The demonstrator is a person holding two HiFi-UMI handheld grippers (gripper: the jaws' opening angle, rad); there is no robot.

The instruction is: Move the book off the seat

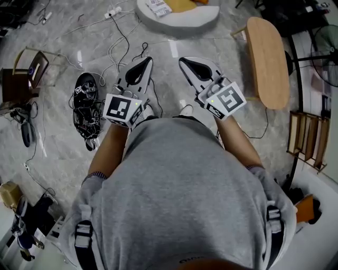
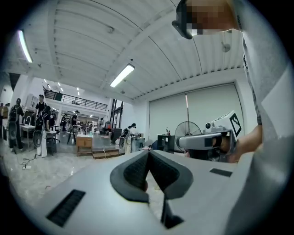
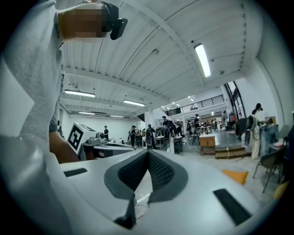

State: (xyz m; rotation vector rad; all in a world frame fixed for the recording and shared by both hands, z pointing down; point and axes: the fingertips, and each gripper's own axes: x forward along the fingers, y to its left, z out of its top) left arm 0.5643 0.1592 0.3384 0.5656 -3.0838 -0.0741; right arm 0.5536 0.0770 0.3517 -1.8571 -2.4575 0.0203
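As the job of clearing the seat waits to start, a person in a grey shirt stands well short of the round, pale grey cushioned seat at the far edge of the head view, a two-jaw gripper in each hand. Far to the left of the seat and nearer the person, a small dark wooden chair stands by a black tangle of straps and cables on the marbled floor. Closer to the seat, the left gripper is held level and points toward it, its jaws clenched together on nothing, as its own view confirms. On the seat's left part lies the small book with a pale printed cover, flat and touched by neither tool. It is just beside a yellow-orange item that the frame cuts off, leaving too little to name. Just this side of the seat, the right gripper is likewise level, jaws pressed together and empty. Right of the seat stands a long oval bench of light wood. By the look of it, none of the task is done: the approach to the seat, the grasp of the book and its transfer elsewhere are all left, and a pair of jaws must part first.
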